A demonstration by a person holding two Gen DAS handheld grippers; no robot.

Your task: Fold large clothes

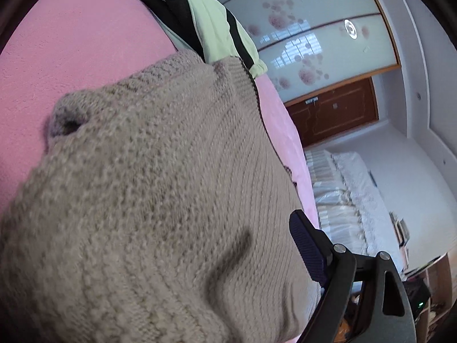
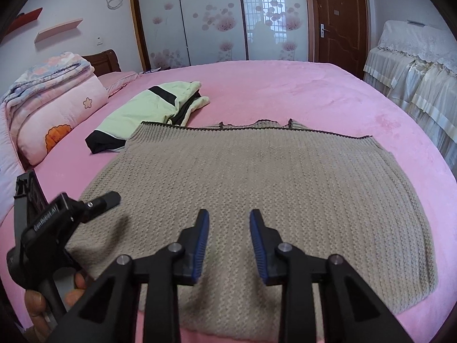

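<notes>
A beige knitted sweater (image 2: 251, 177) lies spread flat on the pink bed (image 2: 285, 91), its dark-trimmed hem at the far side. My right gripper (image 2: 229, 214) hovers open over the sweater's near part, with nothing between its blue pads. A hand holds my left gripper (image 2: 94, 204) at the sweater's near left edge. In the left wrist view the sweater (image 1: 148, 188) fills most of the picture. Only one finger (image 1: 307, 245) of that gripper shows there, far off to the side and casting a shadow on the knit. The other finger is hidden.
A folded pale green and black garment (image 2: 151, 108) lies beyond the sweater's far left corner. Folded quilts and a pillow (image 2: 54, 108) are stacked at the left. A lace-covered piece of furniture (image 2: 414, 68) stands off the bed's right side, with wardrobe doors (image 2: 211, 17) behind.
</notes>
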